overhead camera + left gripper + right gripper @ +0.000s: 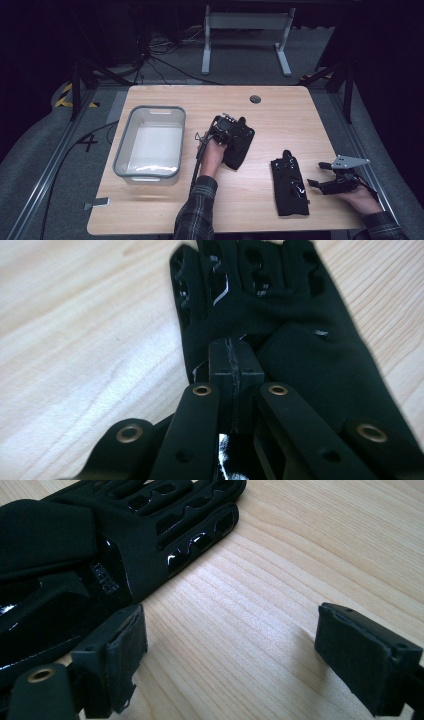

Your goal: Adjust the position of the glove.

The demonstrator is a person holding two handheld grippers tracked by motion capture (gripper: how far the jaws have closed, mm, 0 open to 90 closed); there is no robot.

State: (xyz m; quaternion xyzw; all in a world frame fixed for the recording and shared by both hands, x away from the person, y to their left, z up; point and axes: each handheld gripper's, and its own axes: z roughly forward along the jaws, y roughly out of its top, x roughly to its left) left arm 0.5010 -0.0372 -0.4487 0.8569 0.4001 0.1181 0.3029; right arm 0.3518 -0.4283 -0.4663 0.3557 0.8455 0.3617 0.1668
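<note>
Pale wood table [280,107] under you, dark floor around it. From above, a grey bin [150,142] sits at the left; your left gripper [227,131] rests on one black glove [239,147] mid-table, and a second glove [289,186] lies flat near the front right, with your right gripper [326,176] just beside it. In the left gripper view, your jaws are pinched together on the first glove's [300,340] fabric. In the right gripper view, your jaws stand wide over bare wood, the second glove [115,535] touching the left jaw.
</note>
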